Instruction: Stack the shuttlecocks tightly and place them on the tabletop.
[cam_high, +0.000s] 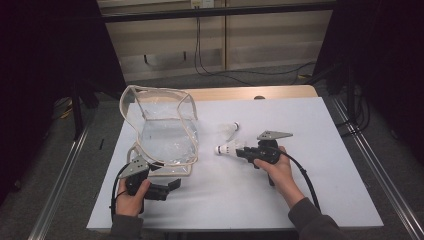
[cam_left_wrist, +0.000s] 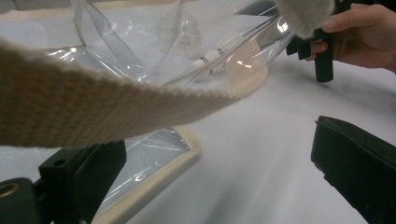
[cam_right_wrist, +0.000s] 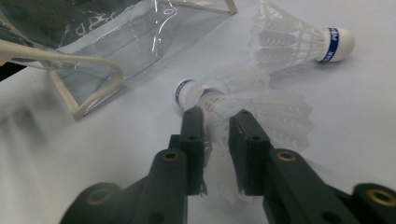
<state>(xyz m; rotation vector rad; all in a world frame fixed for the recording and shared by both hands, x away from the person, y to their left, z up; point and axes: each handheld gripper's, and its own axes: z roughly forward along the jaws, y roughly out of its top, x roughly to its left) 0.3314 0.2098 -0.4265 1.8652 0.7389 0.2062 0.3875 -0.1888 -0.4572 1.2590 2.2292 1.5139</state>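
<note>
Two shuttlecocks lie on the table (cam_high: 300, 200) beside the clear bag (cam_high: 167, 135). The right gripper (cam_right_wrist: 215, 116) clamps the nearer shuttlecock (cam_right_wrist: 243, 100) by its feathers (fragile); squeezing could crush them. The left gripper (cam_left_wrist: 210, 154) stands apart.

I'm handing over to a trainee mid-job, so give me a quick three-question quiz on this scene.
1. True or false: the right gripper has its jaws around the feathers of a shuttlecock.
2. How many shuttlecocks lie on the table outside the bag? A) one B) two C) three
3. Where is the left gripper in relation to the bag?

Key
1. True: the skirt sits between the narrow jaws, cork pointing towards the bag.
2. B: the one in the jaws and a second shuttlecock just beyond it.
3. At the bag's near corner, jaws wide apart, with the bag's strap lying across its view.
</note>
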